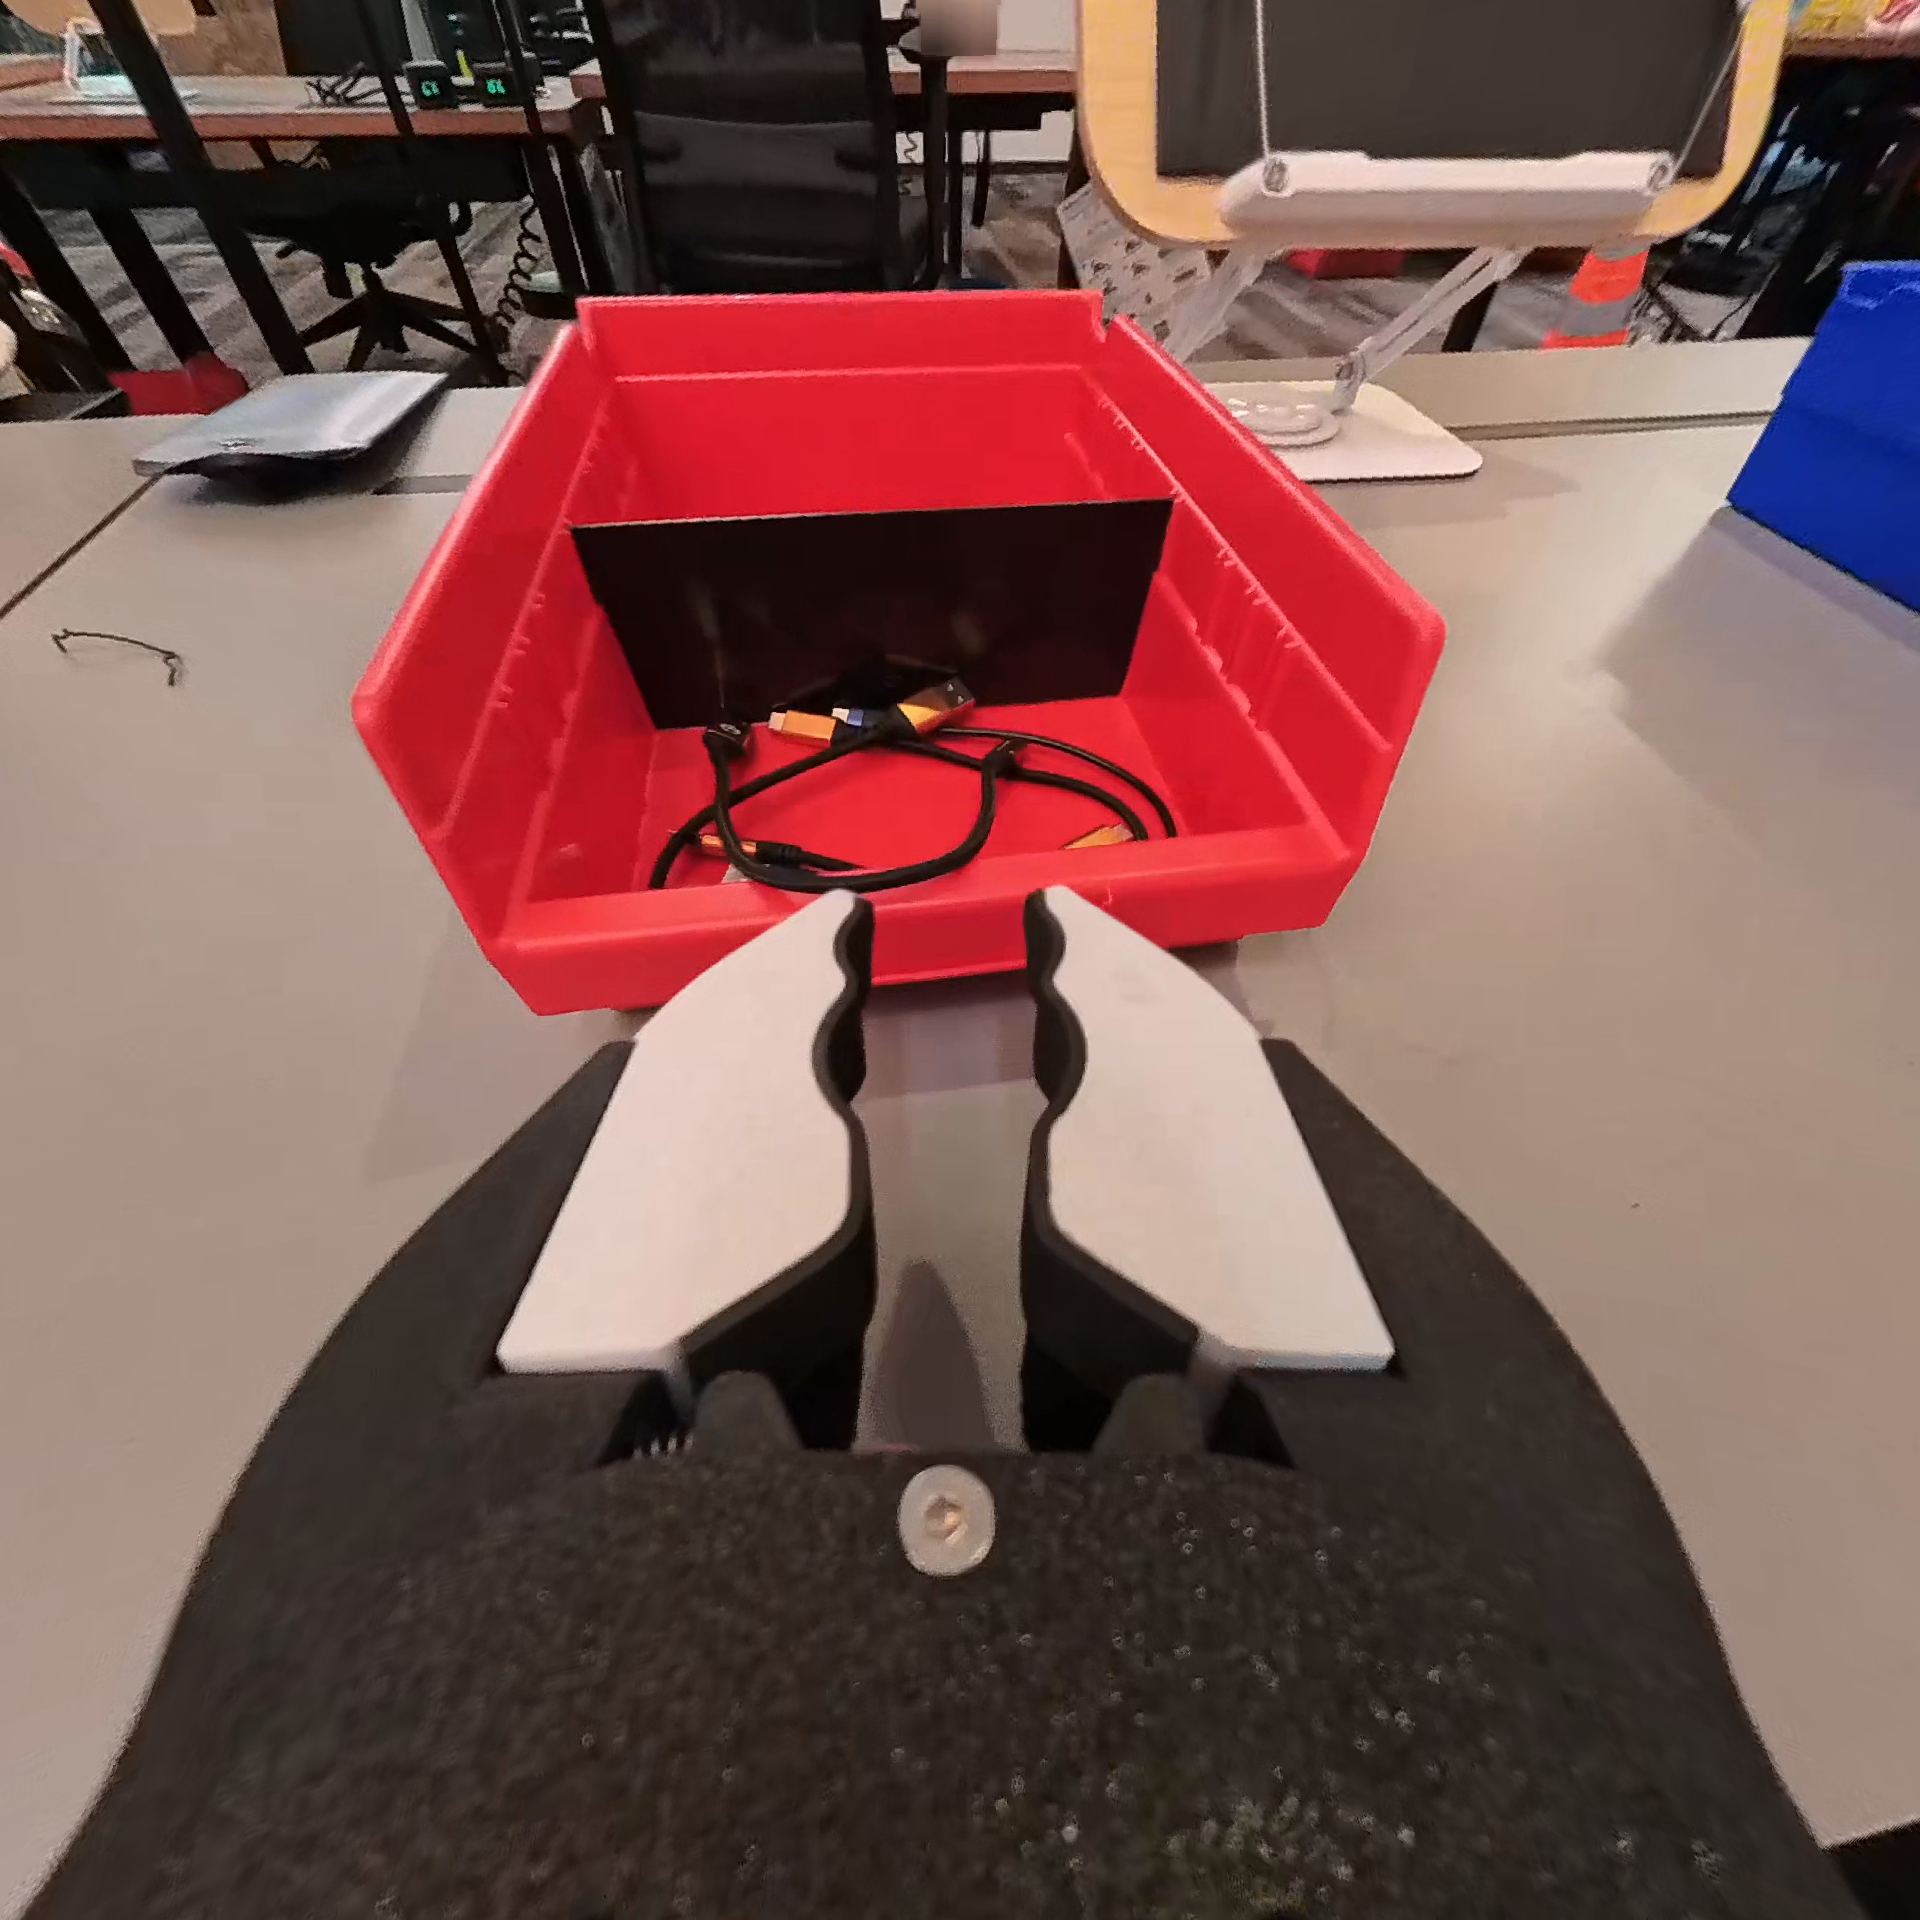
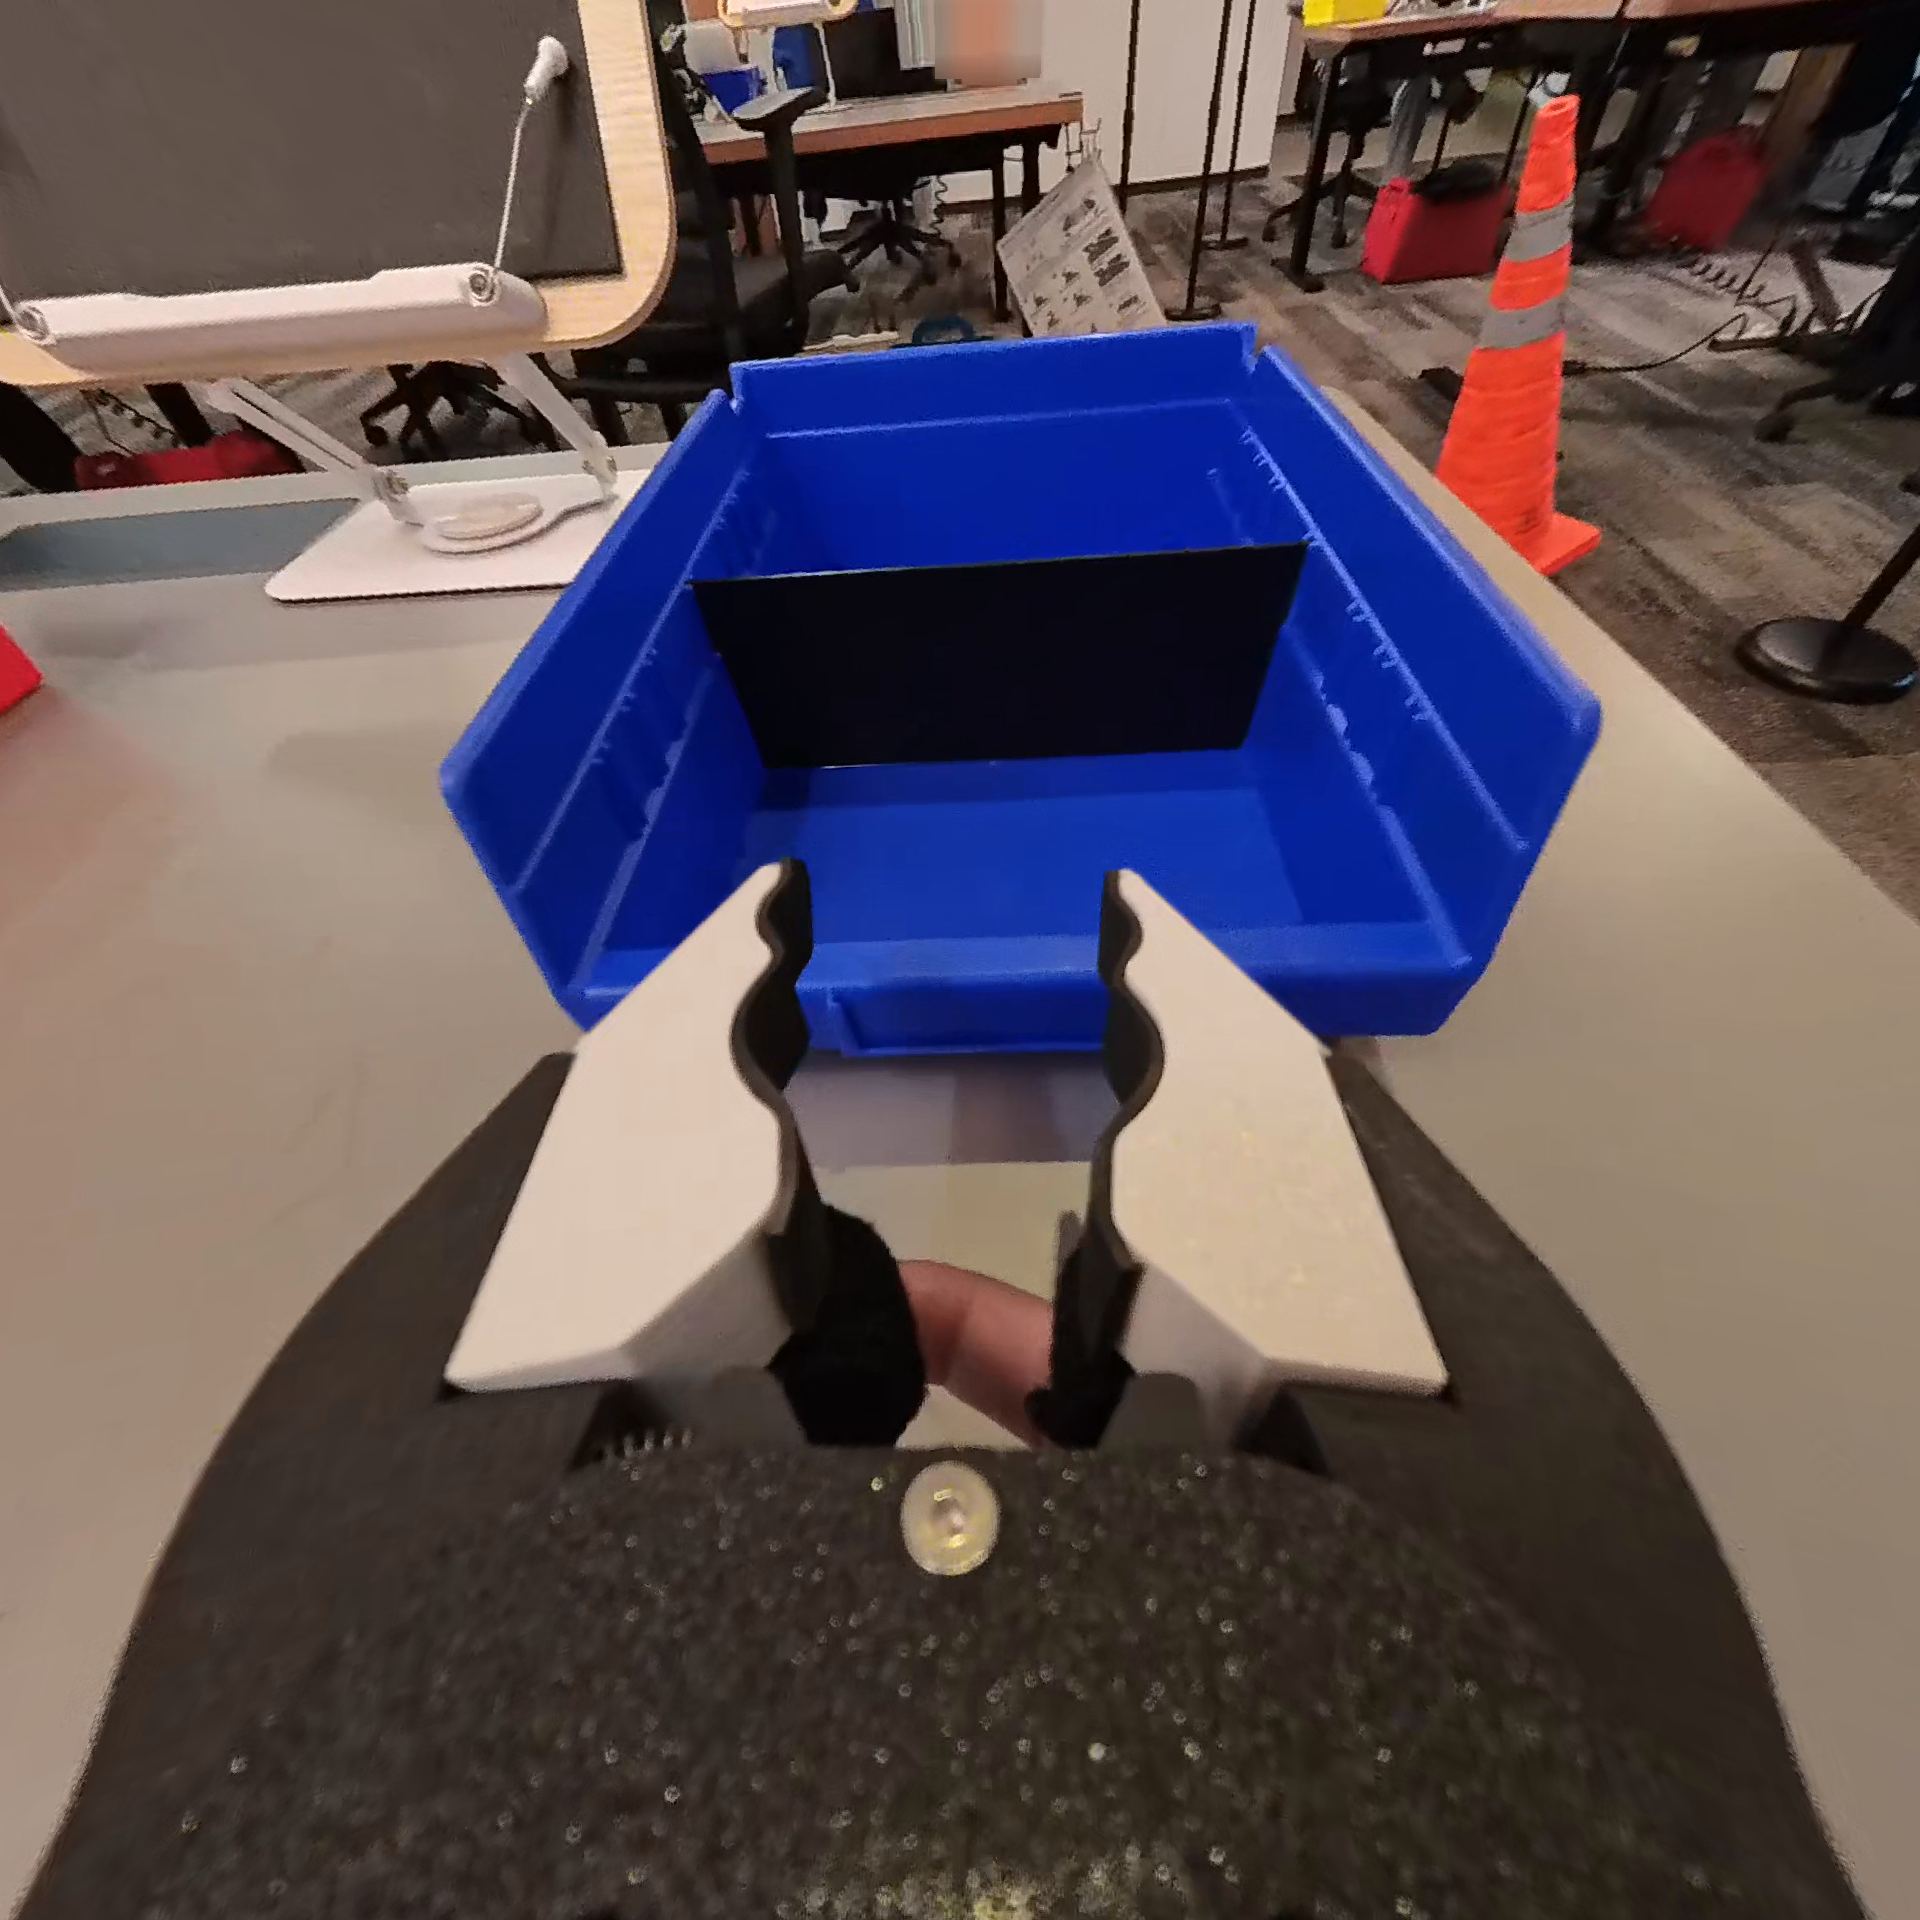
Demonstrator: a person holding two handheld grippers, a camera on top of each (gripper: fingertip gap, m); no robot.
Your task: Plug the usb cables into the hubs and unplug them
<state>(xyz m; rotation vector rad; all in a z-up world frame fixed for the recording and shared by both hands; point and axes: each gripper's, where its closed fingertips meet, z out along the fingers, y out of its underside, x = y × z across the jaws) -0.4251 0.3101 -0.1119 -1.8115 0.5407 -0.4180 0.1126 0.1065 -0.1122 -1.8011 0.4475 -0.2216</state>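
Observation:
A red bin stands on the grey table in the left wrist view, split by a black divider. In its front part lies a tangle of black cables with orange-gold plugs. My left gripper is open and empty, its tips just before the bin's front lip. A blue bin with a black divider stands in the right wrist view, its front part holding nothing. My right gripper is open and empty, its tips over the bin's front lip. A fingertip shows between its fingers' bases.
A white lamp stand and a wood-framed panel stand behind the bins. A dark pouch and a thin wire lie at the left. The blue bin's corner shows at right. An orange cone stands on the floor beyond the table edge. My hands' fingertips stand some 60 cm from each other.

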